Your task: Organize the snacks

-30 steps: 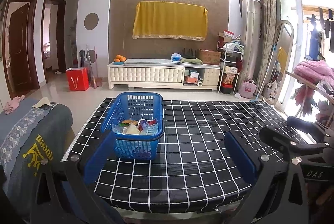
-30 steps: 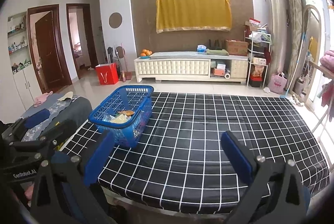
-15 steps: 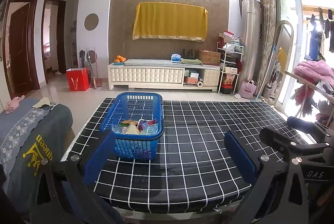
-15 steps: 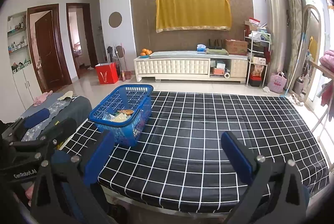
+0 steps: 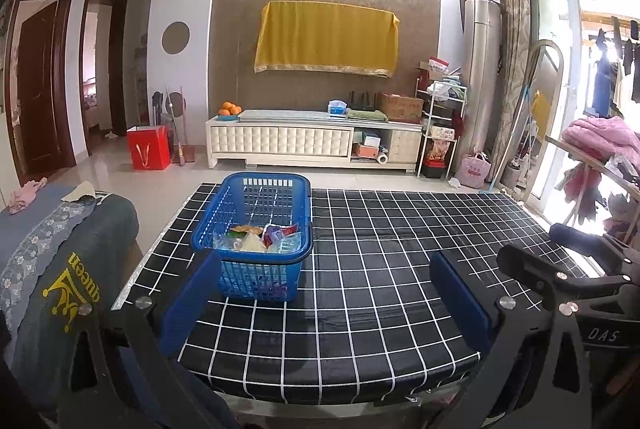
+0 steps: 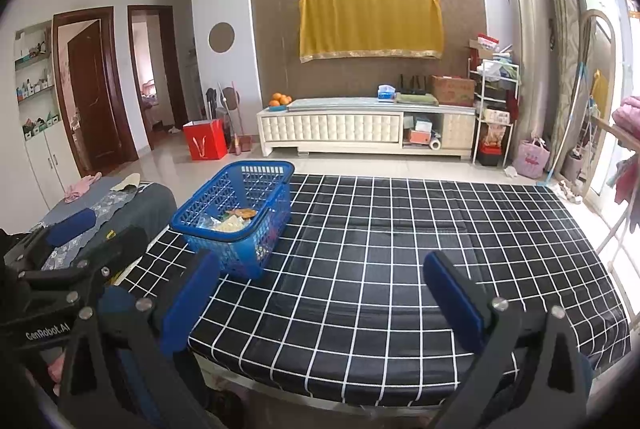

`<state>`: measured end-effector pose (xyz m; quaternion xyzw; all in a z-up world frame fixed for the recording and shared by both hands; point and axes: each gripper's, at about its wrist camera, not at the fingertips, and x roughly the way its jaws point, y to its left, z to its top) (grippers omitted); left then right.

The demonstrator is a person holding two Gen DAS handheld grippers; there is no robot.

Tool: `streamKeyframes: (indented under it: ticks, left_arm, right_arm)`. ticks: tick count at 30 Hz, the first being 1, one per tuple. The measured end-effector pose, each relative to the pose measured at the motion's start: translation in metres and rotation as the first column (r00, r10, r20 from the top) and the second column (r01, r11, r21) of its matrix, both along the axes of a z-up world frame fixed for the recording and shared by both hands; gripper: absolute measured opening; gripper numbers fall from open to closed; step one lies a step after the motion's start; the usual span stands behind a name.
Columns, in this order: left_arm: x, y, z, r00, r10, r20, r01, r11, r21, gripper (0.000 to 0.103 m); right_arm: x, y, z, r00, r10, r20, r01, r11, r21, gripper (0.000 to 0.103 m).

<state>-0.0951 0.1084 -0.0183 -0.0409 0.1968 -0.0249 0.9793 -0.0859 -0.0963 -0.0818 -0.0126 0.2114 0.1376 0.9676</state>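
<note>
A blue plastic basket (image 5: 256, 229) (image 6: 236, 217) stands on the left part of a table with a black cloth in white grid lines (image 5: 400, 249) (image 6: 420, 249). Several snack packets (image 5: 264, 237) (image 6: 234, 219) lie inside it. My left gripper (image 5: 324, 301) is open and held above the table's near edge, its left finger just in front of the basket. My right gripper (image 6: 320, 301) is open too, to the right of the basket, with nothing between its fingers. Each gripper shows at the edge of the other's view.
A dark chair back with a blue patterned cloth (image 5: 60, 249) (image 6: 112, 209) stands left of the table. Behind the table are a white TV cabinet (image 5: 312, 145), a red bag (image 5: 148, 149) and a clothes rack with pink laundry (image 5: 600, 149) at right.
</note>
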Motion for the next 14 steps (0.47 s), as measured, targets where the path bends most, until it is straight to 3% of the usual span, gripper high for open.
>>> streamKeyframes:
  ticks: [14]
  left_arm:
    - [-0.0056, -0.0014, 0.0014, 1.000, 0.004, 0.007, -0.004, 1.000, 0.004, 0.103]
  right_arm:
    - [-0.0003, -0.0022, -0.0012, 1.000, 0.001, -0.010, -0.001, 1.000, 0.000, 0.103]
